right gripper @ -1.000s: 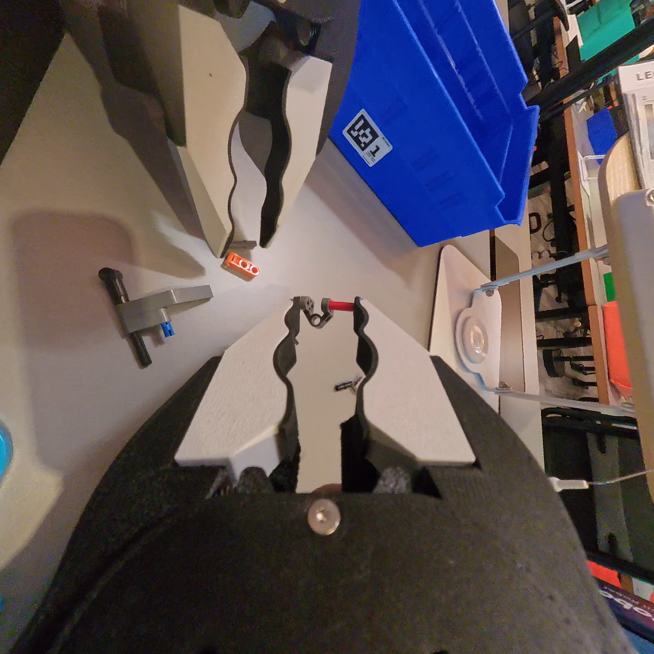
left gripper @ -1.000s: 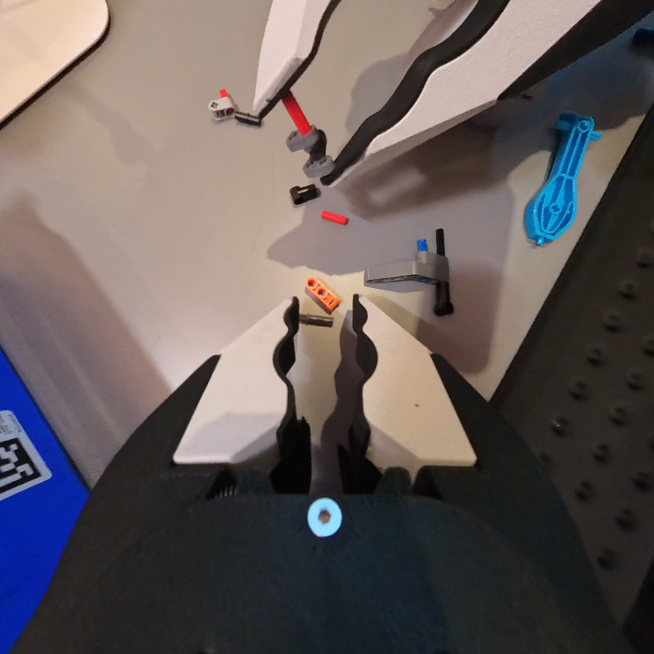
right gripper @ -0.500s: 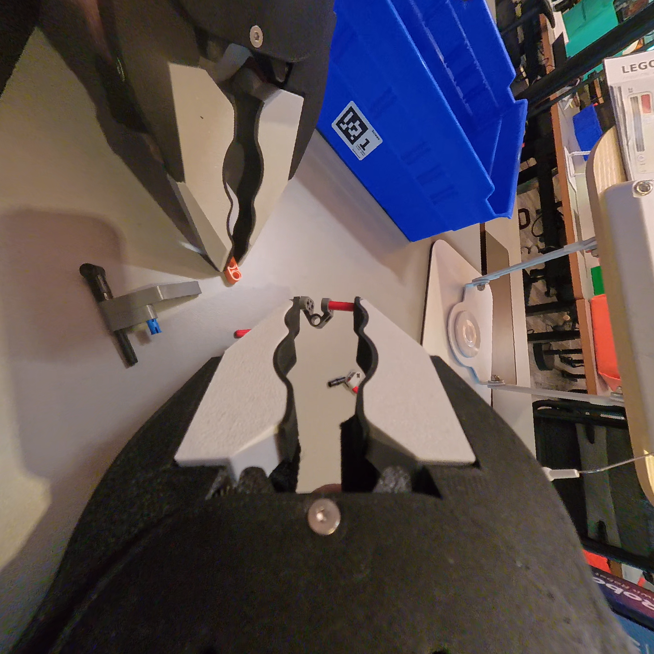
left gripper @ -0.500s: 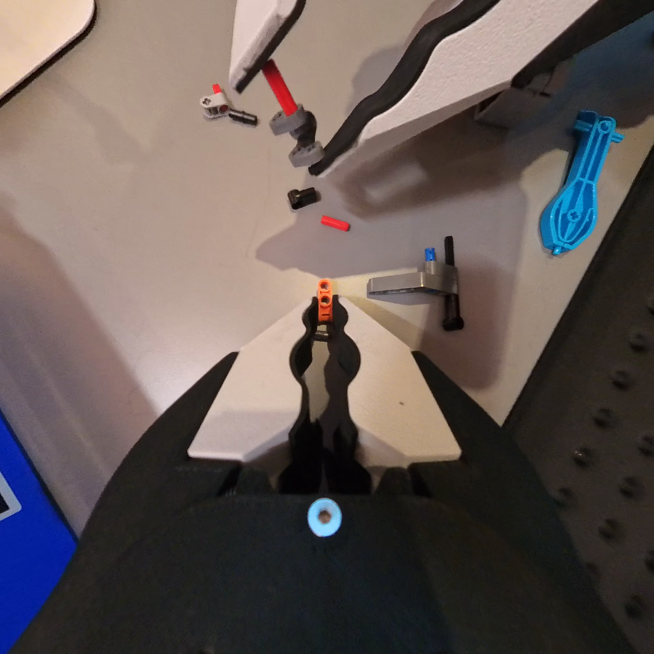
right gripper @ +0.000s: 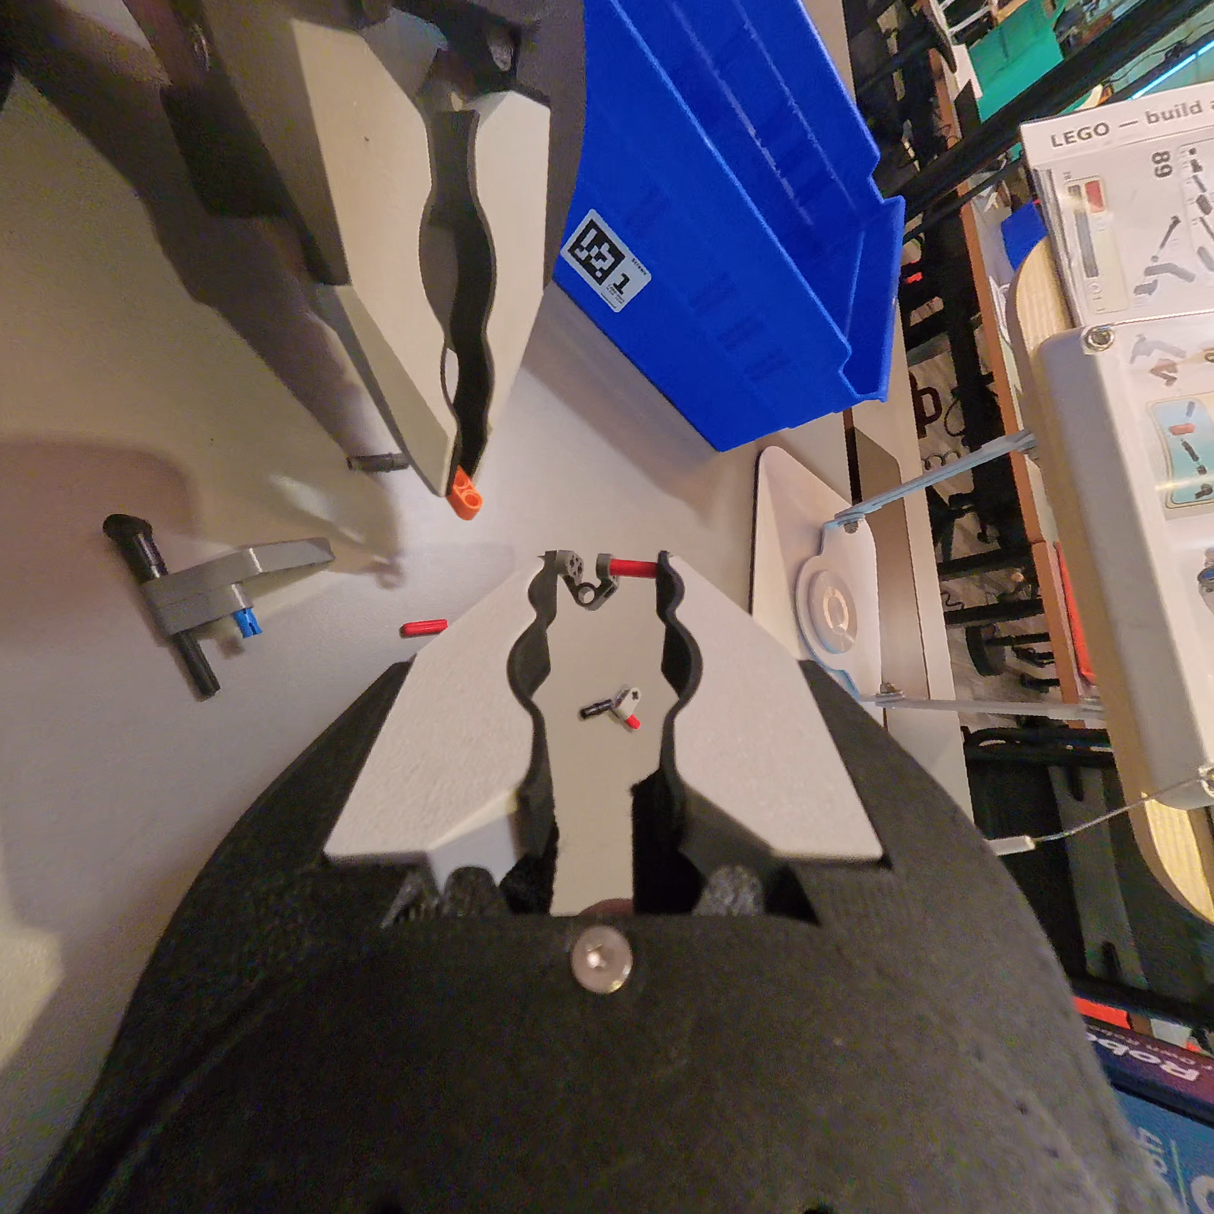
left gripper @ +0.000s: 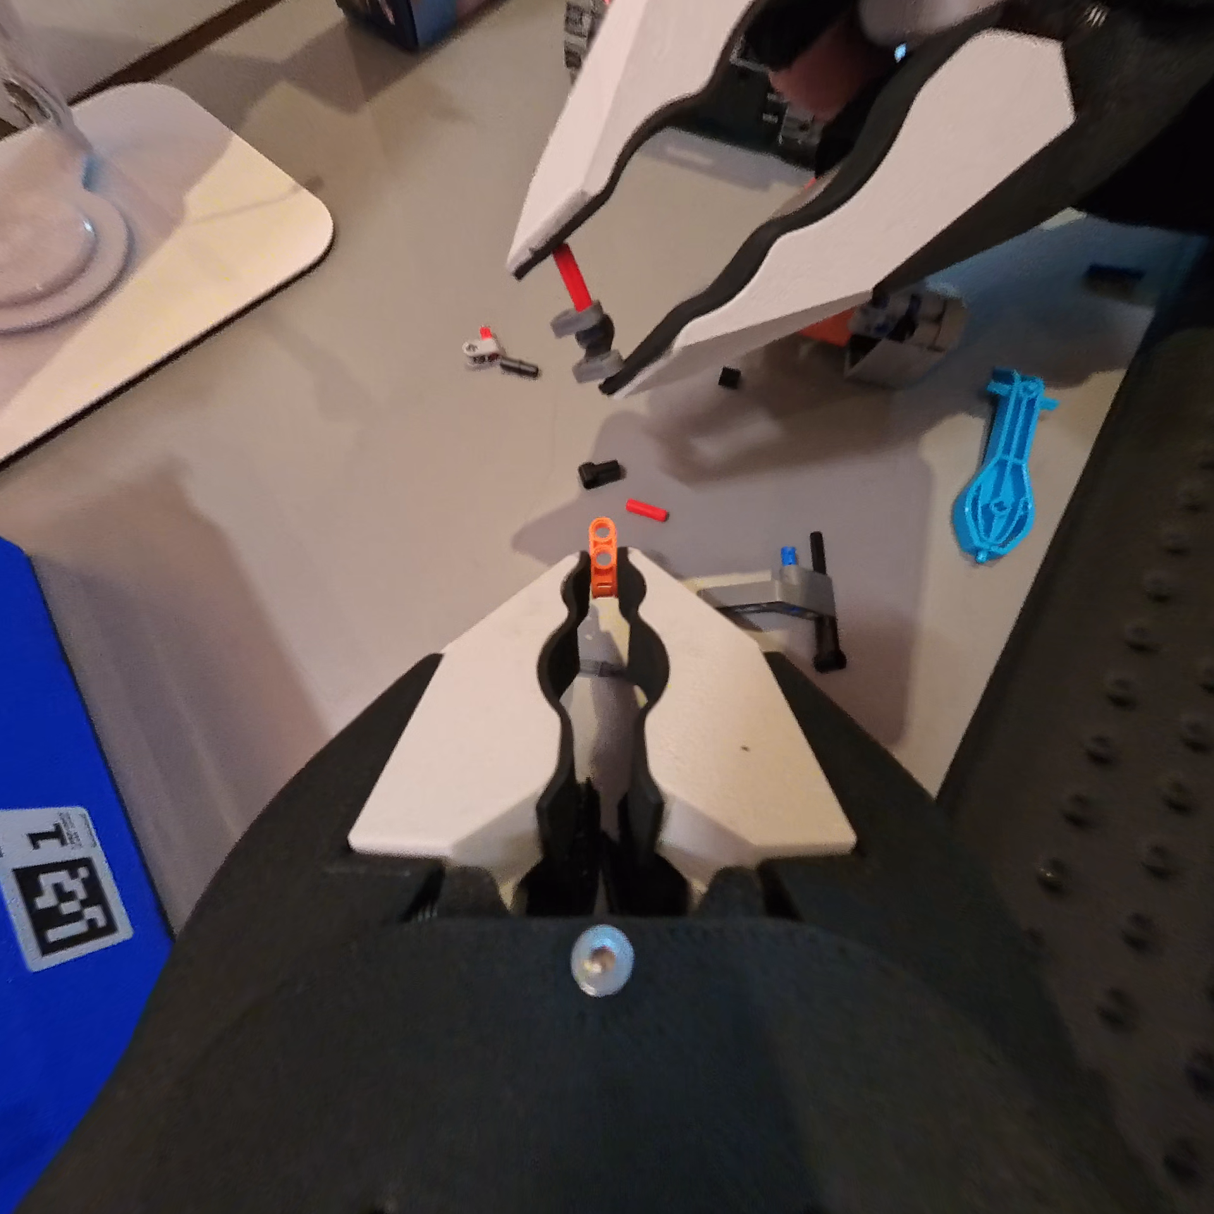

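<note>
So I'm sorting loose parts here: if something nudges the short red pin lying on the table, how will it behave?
The short red pin looks round and lies on its side on the smooth table, so it would probably roll. It seems tiny and light; a slight touch may send it skidding. It looks like hard plastic, so likely stiff.

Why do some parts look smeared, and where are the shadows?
Left wrist view: the right gripper and glass stand blur, with soft shadow under it on the table. Right wrist view: the left gripper smears slightly; straight lines bow at the shelves.
</note>
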Tool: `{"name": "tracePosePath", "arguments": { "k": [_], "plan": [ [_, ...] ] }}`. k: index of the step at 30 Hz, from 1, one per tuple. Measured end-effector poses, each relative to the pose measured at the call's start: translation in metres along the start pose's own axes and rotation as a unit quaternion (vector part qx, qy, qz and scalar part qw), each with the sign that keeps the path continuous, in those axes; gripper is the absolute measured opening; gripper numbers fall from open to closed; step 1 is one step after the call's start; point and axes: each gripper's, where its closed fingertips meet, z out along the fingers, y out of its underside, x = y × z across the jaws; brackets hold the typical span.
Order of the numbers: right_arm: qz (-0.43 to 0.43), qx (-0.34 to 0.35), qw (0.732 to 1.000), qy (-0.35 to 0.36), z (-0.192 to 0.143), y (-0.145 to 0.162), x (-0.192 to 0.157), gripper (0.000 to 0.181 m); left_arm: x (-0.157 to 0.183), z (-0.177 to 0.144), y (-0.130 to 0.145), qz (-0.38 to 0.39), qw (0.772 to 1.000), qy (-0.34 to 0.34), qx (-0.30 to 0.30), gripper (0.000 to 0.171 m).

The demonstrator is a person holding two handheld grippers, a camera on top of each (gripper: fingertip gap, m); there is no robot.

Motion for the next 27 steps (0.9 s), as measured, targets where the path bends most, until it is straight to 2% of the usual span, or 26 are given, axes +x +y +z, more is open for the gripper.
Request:
{"name": "tracePosePath", "arguments": {
  "k": [14,27],
  "plan": [
    [0.020,0.020,0.999,0.029,-0.007,-0.006,0.014,0.027,0.004,-0.018,-0.042,-0.026,0.993,0.040,0.106,0.005],
    [0.032,0.023,0.998,0.046,-0.009,-0.004,0.022,0.027,0.003,-0.019,-0.066,-0.020,0.987,0.073,0.142,0.005]
  ]
}}
